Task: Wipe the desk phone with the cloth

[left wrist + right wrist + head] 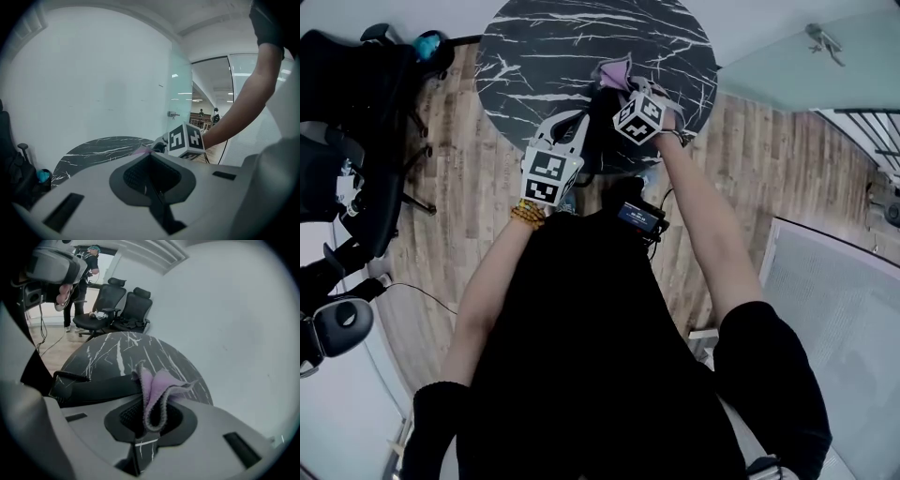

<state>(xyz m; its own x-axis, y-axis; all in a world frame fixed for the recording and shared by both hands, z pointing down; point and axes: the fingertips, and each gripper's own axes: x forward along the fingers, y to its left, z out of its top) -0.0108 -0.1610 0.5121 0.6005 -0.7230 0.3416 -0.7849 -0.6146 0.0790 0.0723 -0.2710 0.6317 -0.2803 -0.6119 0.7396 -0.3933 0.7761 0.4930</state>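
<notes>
The phone's black handset [93, 386] with its coiled cord [70, 376] lies crosswise just beyond my right gripper [149, 423]. That gripper is shut on a purple cloth [157, 390], whose folds stand up against the handset. In the head view the cloth [617, 71] shows over the round black marble table [581, 47], with a dark phone shape [598, 141] between the two grippers at the table's near edge. My left gripper [151, 180] is shut, and nothing shows between its jaws. From it I see the right gripper's marker cube [186, 139] close ahead.
Black office chairs [347, 141] stand on the wooden floor left of the table. More chairs [117, 305] and a standing person [79, 287] are seen beyond the table. A white wall and glass partition [180, 93] lie behind it. A cable [412, 291] runs along the floor.
</notes>
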